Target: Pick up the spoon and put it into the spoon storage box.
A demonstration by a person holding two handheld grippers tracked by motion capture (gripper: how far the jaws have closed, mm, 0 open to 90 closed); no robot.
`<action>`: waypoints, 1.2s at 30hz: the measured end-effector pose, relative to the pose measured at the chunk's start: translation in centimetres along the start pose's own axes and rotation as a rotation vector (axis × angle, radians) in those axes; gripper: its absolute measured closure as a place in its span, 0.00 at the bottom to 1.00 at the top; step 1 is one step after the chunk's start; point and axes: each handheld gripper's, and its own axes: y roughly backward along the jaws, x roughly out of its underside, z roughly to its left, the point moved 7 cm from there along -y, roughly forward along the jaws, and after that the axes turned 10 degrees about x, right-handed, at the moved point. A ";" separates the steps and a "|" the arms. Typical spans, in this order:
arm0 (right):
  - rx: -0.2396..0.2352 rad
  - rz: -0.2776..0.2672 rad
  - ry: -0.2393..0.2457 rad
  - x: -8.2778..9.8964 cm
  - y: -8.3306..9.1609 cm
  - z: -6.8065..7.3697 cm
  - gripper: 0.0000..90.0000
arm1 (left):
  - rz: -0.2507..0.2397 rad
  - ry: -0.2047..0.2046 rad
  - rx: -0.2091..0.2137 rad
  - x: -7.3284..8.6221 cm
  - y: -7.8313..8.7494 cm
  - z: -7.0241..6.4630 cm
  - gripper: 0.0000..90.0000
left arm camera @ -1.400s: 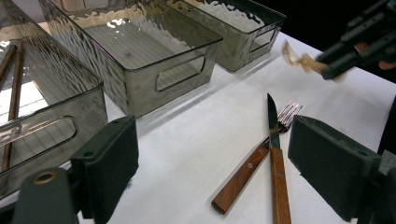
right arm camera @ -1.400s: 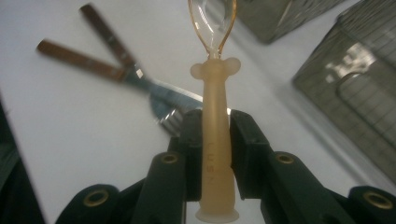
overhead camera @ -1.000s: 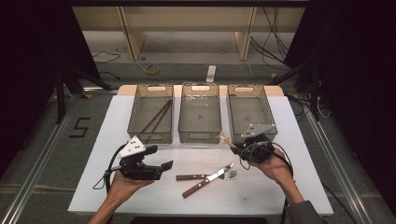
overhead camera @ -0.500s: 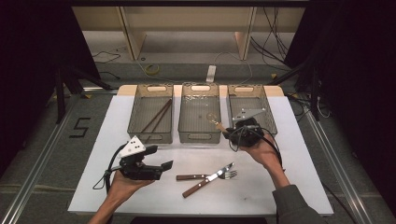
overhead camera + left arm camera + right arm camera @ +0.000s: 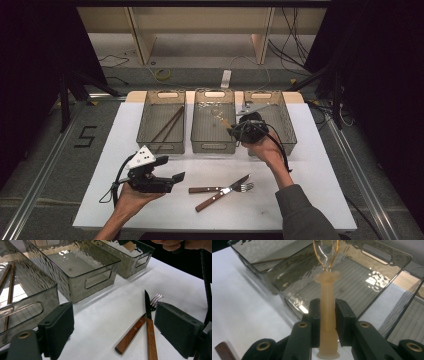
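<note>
Risk is a slip: the right gripper [image 5: 327, 315], jaws closed on the pale cream plastic handle of a spoon with shiny bowl [image 5: 326, 302], holds it over the middle smoky transparent bin [image 5: 387, 267]; a tilt could make it miss. The left gripper [image 5: 115, 332] rests open and empty.

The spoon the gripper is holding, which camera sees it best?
The right gripper view: the spoon stands close up, its pale handle pinched between the jaws of the right gripper. In the high view it is a tiny glint over the middle bin.
</note>
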 end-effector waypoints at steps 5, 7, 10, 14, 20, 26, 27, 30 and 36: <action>0.006 0.009 -0.002 -0.5 -0.9 0.0 0.85 | 0.000 -0.001 0.001 0.0 0.0 0.0 0.17; 0.009 0.010 -0.005 -0.6 -1.1 0.0 0.85 | 0.000 0.000 0.001 0.0 0.0 0.0 0.17; 0.016 0.013 -0.006 -0.8 -1.5 -0.1 0.85 | 0.001 -0.002 0.001 0.0 0.0 0.0 0.17; 0.020 0.023 -0.016 -1.1 -2.1 -0.3 0.85 | 0.005 -0.004 0.001 0.0 0.0 0.0 0.17; 0.025 0.036 -0.023 -1.9 -3.0 -0.4 0.85 | 0.001 0.001 0.000 0.0 0.0 0.0 0.17; 0.031 0.054 -0.028 -2.6 -3.8 -0.1 0.85 | 0.003 -0.004 0.000 0.0 0.0 0.0 0.17; 0.032 0.058 -0.028 -2.7 -4.0 -0.1 0.85 | 0.003 -0.004 -0.001 0.0 0.0 0.0 0.17; 0.039 0.067 -0.033 -2.9 -4.5 -0.1 0.85 | 0.004 -0.005 -0.001 0.1 0.0 0.0 0.17; 0.047 0.092 -0.051 -2.5 -5.4 -0.2 0.85 | 0.002 -0.005 0.000 0.0 0.0 0.0 0.17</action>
